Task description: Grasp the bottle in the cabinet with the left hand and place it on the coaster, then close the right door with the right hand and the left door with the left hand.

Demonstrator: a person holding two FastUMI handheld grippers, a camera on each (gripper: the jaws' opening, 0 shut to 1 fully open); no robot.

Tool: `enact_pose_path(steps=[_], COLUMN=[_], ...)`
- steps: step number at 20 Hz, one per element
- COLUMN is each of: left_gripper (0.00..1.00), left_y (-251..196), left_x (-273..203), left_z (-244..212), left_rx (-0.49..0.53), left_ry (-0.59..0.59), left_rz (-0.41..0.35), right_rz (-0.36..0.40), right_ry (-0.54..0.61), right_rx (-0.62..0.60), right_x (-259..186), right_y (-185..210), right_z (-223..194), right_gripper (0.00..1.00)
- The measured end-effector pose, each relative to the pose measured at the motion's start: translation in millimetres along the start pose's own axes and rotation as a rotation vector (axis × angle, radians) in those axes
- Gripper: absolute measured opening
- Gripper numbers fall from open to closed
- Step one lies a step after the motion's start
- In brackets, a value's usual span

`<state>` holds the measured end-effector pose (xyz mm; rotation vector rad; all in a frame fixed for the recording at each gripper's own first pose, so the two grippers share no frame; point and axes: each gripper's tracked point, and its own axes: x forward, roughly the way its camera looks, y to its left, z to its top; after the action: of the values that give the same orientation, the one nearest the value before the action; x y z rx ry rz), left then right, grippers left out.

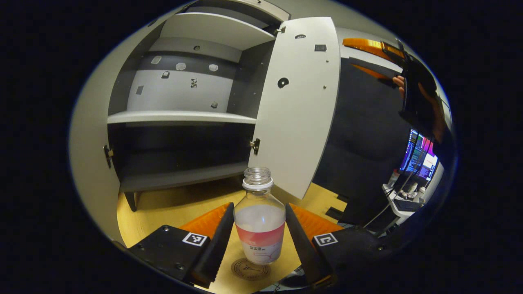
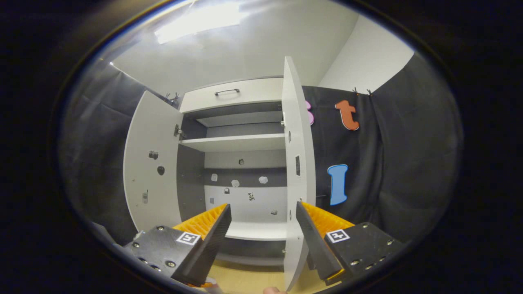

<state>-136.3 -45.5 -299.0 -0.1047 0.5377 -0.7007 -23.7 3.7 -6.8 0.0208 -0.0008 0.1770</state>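
left claw [image 1: 259, 241] spread around bottle [image 1: 260, 222] on coaster [image 1: 250, 269]; right claw [image 2: 263, 237] spread, empty

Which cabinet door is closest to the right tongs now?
The right door, seen edge-on just ahead of the right tongs; the left door stands swung wide, farther off.

wooden table [image 1: 171, 208] | coaster [image 1: 250, 269] on it | bottle [image 1: 260, 222] upright on coaster
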Motion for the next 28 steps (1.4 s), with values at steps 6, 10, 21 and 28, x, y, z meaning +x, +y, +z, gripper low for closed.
enact_pose_path(steps=[6, 10, 21, 28], left_gripper=[0.8, 0.81, 0.81, 0.81], left_y=[11, 27, 36, 19], left_x=[10, 16, 16, 13], left_z=[-47, -64, -80, -90], left_rx=[-0.048, -0.08, -0.086, 0.022], left_ry=[0.058, 0.086, -0.004, 0.014], left_rz=[0.01, 0.051, 0.147, 0.13], right_rz=[-0.01, -0.016, 0.022, 0.066], right_ry=[0.013, 0.023, 0.073, 0.114], right_rx=[-0.022, -0.032, -0.062, -0.072], right_x=[2, 3, 10, 16], right_y=[-1, -2, 10, 23], right_z=[-3, -6, -25, -38], right_gripper=[0.93, 0.93, 0.93, 0.94])
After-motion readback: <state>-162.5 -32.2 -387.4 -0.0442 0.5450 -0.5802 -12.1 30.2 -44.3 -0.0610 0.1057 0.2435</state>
